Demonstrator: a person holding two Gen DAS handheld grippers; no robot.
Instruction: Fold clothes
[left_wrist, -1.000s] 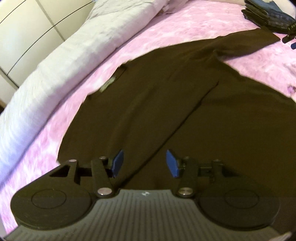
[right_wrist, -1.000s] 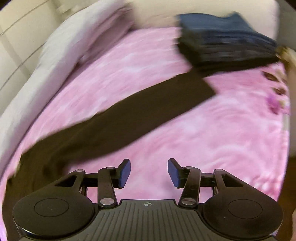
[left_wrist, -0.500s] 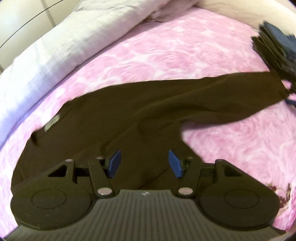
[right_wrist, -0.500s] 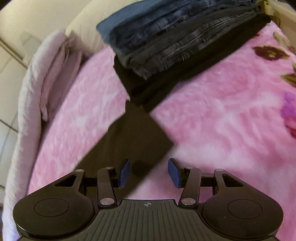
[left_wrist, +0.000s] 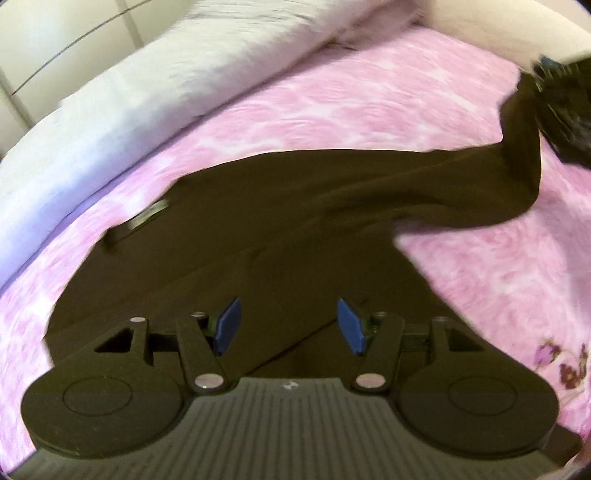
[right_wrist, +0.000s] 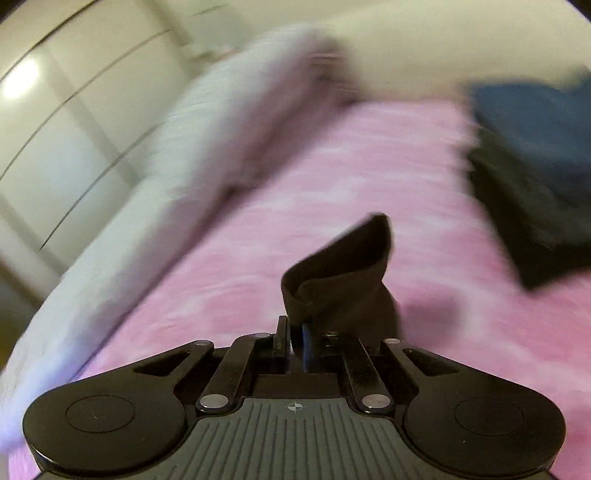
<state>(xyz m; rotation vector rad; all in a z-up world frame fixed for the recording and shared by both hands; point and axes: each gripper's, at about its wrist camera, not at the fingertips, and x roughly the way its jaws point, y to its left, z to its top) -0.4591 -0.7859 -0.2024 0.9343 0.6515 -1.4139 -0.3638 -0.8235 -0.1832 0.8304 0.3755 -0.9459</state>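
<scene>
Right wrist: blurred bedding behind pinched dark garment.

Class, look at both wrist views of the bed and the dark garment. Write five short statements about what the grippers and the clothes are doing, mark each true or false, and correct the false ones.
1. The right gripper is clamped on the end of the dark brown garment. True.
2. The left gripper also grips the garment. False: its jaws stand open above the cloth, nothing between the pads.
3. The garment lies on a pink blanket. True.
4. The stack of folded jeans sits on top of the white pillow. False: it rests on the blanket, far from the pillow.
5. The gripped end lies flat on the bed. False: it is lifted, bunched above the blanket.
</scene>
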